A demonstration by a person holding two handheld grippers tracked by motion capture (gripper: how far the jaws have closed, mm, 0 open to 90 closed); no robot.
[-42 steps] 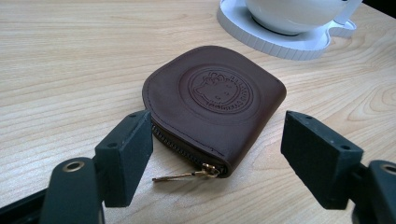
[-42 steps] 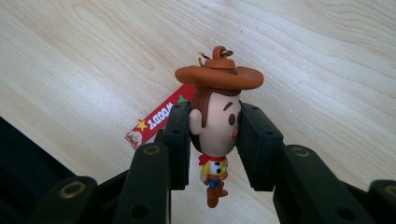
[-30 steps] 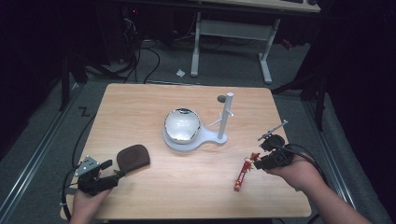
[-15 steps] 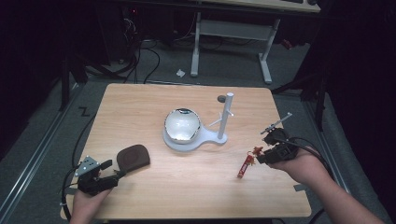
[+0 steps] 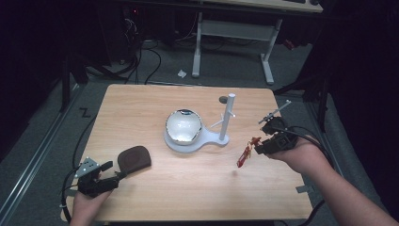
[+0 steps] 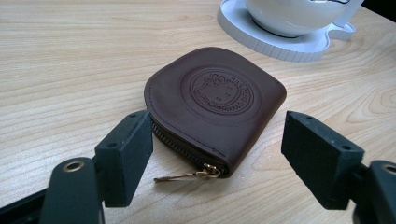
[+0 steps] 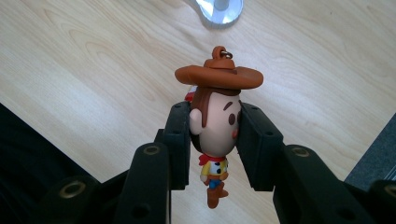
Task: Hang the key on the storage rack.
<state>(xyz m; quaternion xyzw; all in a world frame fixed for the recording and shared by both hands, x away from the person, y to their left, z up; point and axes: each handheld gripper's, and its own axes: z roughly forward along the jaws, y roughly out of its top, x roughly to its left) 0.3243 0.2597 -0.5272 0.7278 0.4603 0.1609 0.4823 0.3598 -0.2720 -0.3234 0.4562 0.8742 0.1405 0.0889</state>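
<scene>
Above wooden table [image 5: 155, 108], gripper-held cowboy figure [image 7: 215, 126]

Table evenly lit, surroundings dark, views sharp.

pouch [image 5: 134, 158] left of stand [image 5: 197, 139], on table [image 5: 141, 108]

Right claw [image 5: 256, 149] has come up off the light wooden desk [image 5: 141, 108] with the small cowboy figure charm, brown hat and red-and-yellow body [image 5: 244, 154]. A second ago the charm lay flat on the desk just in front of that claw; half a second ago its top end was lifted and it stood tilted. Now it hangs clear of the surface, its faint shadow on the wood below it. In the right gripper view the charm [image 7: 215, 126] is pinched at the head, feet dangling. The hand sits higher and a bit further from the desk's near edge.
</scene>
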